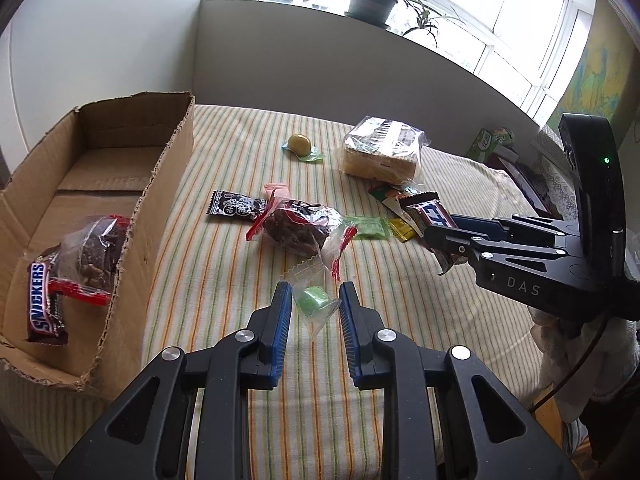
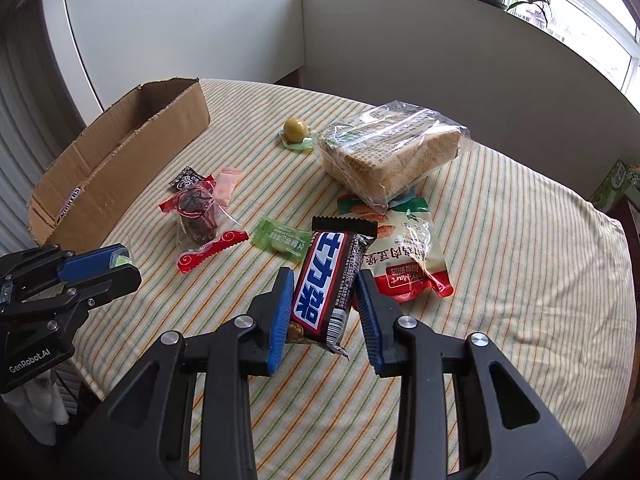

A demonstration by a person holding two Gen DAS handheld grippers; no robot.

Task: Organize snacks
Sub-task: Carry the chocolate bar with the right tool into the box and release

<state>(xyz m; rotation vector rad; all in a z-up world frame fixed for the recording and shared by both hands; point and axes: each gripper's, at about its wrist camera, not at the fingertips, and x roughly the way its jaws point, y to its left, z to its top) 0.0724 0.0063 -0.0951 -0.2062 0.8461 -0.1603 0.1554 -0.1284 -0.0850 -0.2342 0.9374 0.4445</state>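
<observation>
My left gripper (image 1: 315, 302) is shut on a small green candy in clear wrap (image 1: 315, 301), just above the striped tablecloth (image 1: 256, 160). It also shows at the left of the right wrist view (image 2: 120, 266). My right gripper (image 2: 324, 304) is shut on a Snickers bar (image 2: 326, 280) and holds it above the cloth; the left wrist view shows it at right (image 1: 440, 240). The open cardboard box (image 1: 156, 184) stands at left and holds a Snickers bar (image 1: 42, 304) and a dark cake in clear wrap (image 1: 94, 256).
On the cloth lie a dark cake in red-edged wrap (image 1: 296, 226), a black sachet (image 1: 236, 206), a pink sachet (image 2: 225, 184), a green sachet (image 2: 282, 240), a yellow ball sweet (image 2: 295, 127), a bag of wafers (image 2: 388, 152) and a red-white pouch (image 2: 412, 256). Potted plants (image 1: 370, 0) stand on the sill.
</observation>
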